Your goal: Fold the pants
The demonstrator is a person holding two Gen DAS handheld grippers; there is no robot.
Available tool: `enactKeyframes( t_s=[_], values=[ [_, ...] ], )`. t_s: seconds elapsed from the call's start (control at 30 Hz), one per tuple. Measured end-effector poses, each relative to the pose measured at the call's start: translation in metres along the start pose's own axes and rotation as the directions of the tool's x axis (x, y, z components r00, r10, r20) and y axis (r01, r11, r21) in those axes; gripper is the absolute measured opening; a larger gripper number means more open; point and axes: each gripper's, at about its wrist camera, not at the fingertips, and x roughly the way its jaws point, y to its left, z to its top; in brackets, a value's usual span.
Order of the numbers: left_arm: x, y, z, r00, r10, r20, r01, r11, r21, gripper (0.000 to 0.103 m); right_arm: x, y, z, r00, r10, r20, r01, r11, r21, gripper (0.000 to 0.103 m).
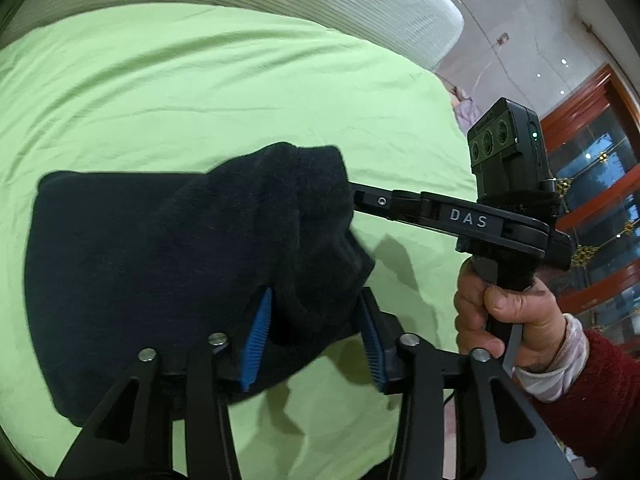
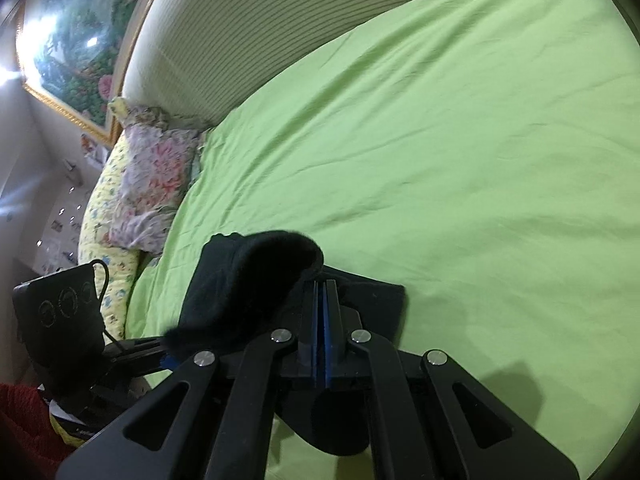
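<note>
The dark navy pants (image 1: 160,256) lie folded into a thick bundle on the green bedsheet (image 1: 200,92). My left gripper (image 1: 316,312) is open, its blue pads (image 1: 256,340) set either side of a raised fold of the pants. My right gripper (image 1: 356,200) reaches in from the right with its tip buried in the same fold. In the right wrist view my right gripper (image 2: 322,284) is shut on the pants (image 2: 248,280), which drape over its fingers and hang to the left.
A white ribbed headboard (image 2: 248,32) runs along the far side of the bed. Floral pillows (image 2: 148,184) lie at the bed's edge. A red wooden cabinet with glass (image 1: 592,184) stands beyond the bed. The green sheet (image 2: 440,160) stretches wide.
</note>
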Motion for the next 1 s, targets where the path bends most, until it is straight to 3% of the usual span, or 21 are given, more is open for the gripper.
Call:
enactKeyframes(
  t_s=[0.23, 0.47, 0.53, 0.57, 0.6, 0.67, 1.0],
  values=[
    [-0.003, -0.002, 0.003, 0.998, -0.058, -0.007, 0.058, 0.998, -0.003, 0.053, -0.007, 0.007, -0.01, 0.997, -0.08, 0.004, 0.079, 0.997, 0.019, 0.005],
    [-0.026, 0.017, 0.012, 0.997, -0.071, 0.038, 0.073, 0.996, -0.054, 0.059, -0.024, 0.009, -0.015, 0.992, -0.114, 0.05, 0.108, 0.99, 0.095, 0.008],
    [-0.034, 0.029, 0.011, 0.996, -0.07, 0.055, 0.074, 0.994, -0.082, 0.059, -0.032, 0.014, -0.016, 0.992, -0.107, 0.071, 0.099, 0.99, 0.104, 0.015],
    [-0.04, 0.036, 0.011, 0.996, -0.065, 0.066, 0.072, 0.992, -0.102, 0.059, -0.034, 0.017, -0.016, 0.991, -0.11, 0.079, 0.101, 0.989, 0.106, 0.029],
    [-0.044, 0.044, 0.01, 0.995, -0.058, 0.076, 0.067, 0.99, -0.121, 0.06, -0.038, 0.022, -0.017, 0.988, -0.118, 0.097, 0.108, 0.988, 0.107, 0.052],
    [-0.05, 0.055, 0.01, 0.994, -0.048, 0.094, 0.062, 0.985, -0.158, 0.06, -0.045, 0.033, -0.019, 0.98, -0.131, 0.151, 0.118, 0.988, 0.096, 0.071],
    [-0.068, 0.106, 0.015, 0.989, 0.016, 0.144, 0.028, 0.955, -0.296, 0.065, -0.016, 0.051, -0.03, 0.974, -0.211, 0.076, 0.2, 0.97, 0.137, 0.074]
  ],
)
